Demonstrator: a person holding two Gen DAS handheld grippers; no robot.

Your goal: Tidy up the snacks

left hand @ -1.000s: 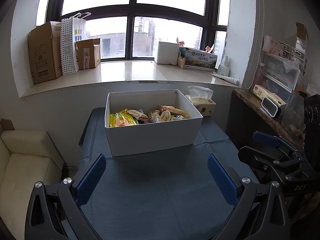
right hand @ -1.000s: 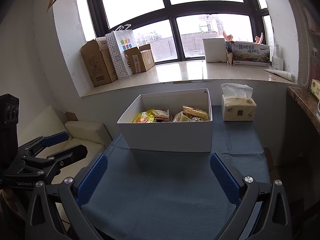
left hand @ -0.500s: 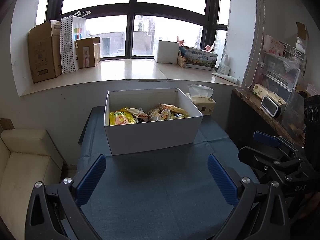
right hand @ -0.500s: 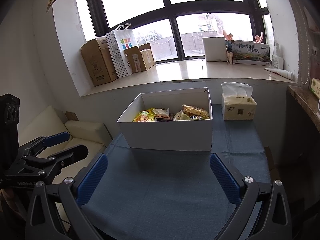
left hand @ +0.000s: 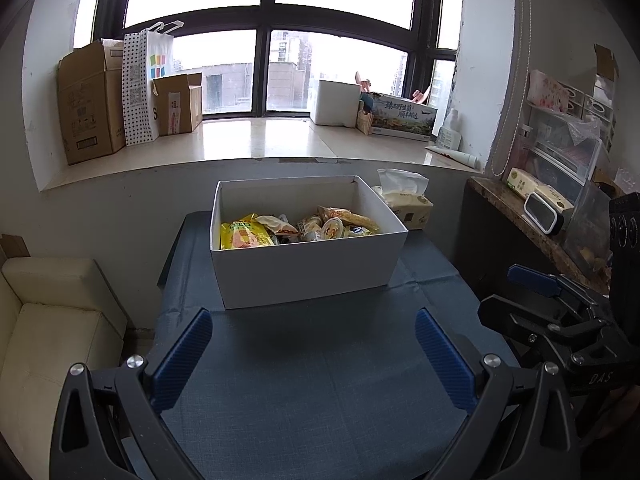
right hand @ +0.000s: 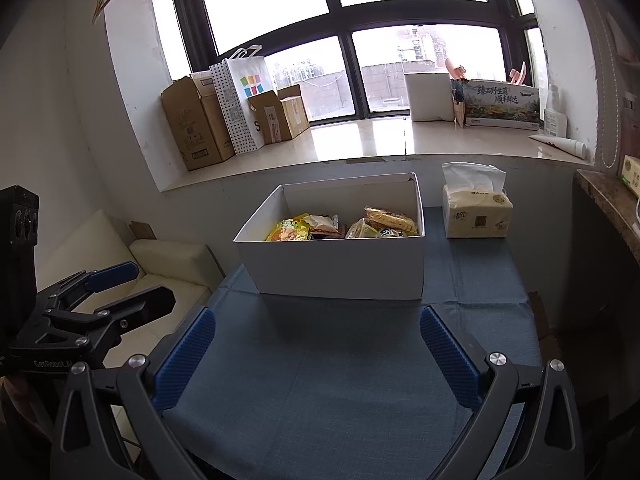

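A white open box (left hand: 308,270) stands at the far end of a table covered with dark blue cloth (left hand: 320,392); it also shows in the right wrist view (right hand: 340,268). Several snack packets lie inside, among them a yellow bag (left hand: 244,236) (right hand: 287,231) and a long orange packet (left hand: 348,216) (right hand: 390,218). My left gripper (left hand: 312,340) is open and empty over the cloth, short of the box. My right gripper (right hand: 316,344) is open and empty, beside it to the right, also short of the box. Each gripper shows at the edge of the other's view.
A tissue pack (left hand: 408,204) (right hand: 476,208) stands right of the box. A cream sofa (left hand: 48,320) is left of the table. A brown counter (left hand: 532,224) with containers is on the right. Cardboard boxes (left hand: 92,100) and a paper bag stand on the windowsill.
Both views have shifted very slightly, so the box sits a touch higher in frame. Both grippers stay open and empty.
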